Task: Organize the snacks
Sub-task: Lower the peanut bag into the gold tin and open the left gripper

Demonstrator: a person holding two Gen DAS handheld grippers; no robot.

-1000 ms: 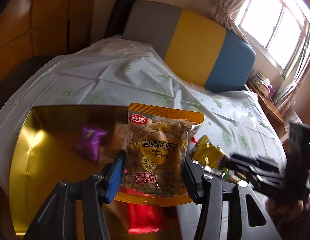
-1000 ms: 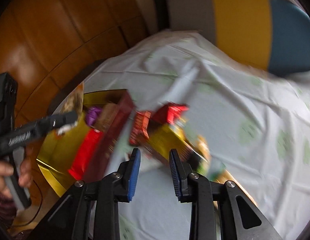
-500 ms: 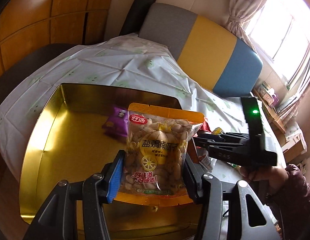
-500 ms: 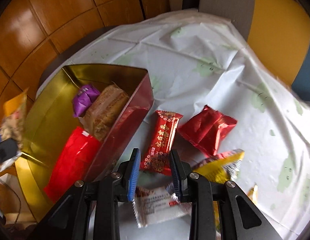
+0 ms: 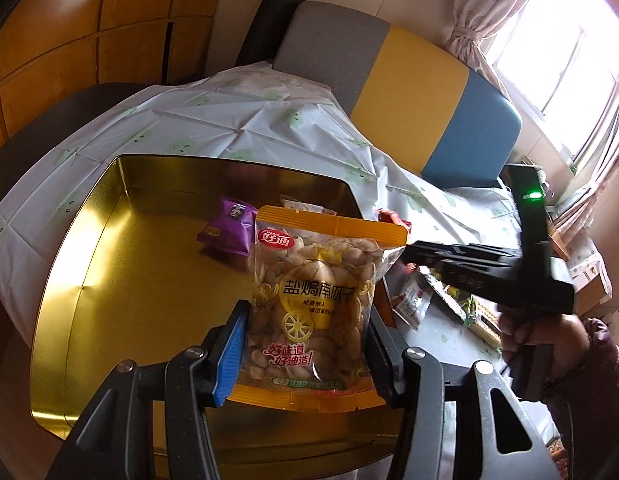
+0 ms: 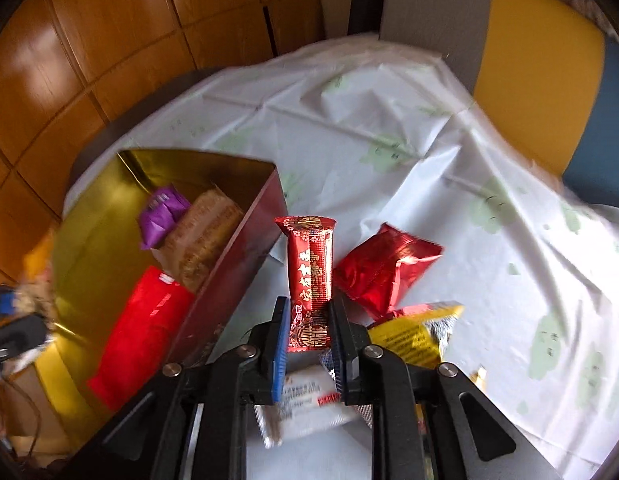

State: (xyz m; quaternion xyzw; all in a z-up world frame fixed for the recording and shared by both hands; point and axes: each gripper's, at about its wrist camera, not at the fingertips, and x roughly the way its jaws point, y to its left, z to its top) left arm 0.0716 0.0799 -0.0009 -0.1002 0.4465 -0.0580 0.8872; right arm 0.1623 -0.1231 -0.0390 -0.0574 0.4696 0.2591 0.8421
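Since a sec ago the right claw (image 6: 305, 330) has dropped from blurred travel over the pile to straddle the long red bar (image 6: 309, 280), and the left claw (image 5: 305, 344) has carried its nut bag (image 5: 315, 312) from the tin's edge to over the gold floor. Left claw is clamped on the bag's lower half, held upright above the gold tin (image 5: 93, 240). Right claw's pads sit on both sides of the bar's near end — gripping it, as far as I can judge, though whether it has left the surface can't be told. Step in hand: loading snacks into the tin, both hands busy. Next, prob. lower and release the bag on bare floor near the purple packet (image 5: 227, 226), then lift the bar over the tin's red wall (image 6: 233, 268). Bag is clear crinkly film, lumpy w/ nuts; bar is slick foil, narrow, crimped ends — may slip. Tin is rigid, mirror-shiny. The cloth (image 6: 389, 128) is creased.
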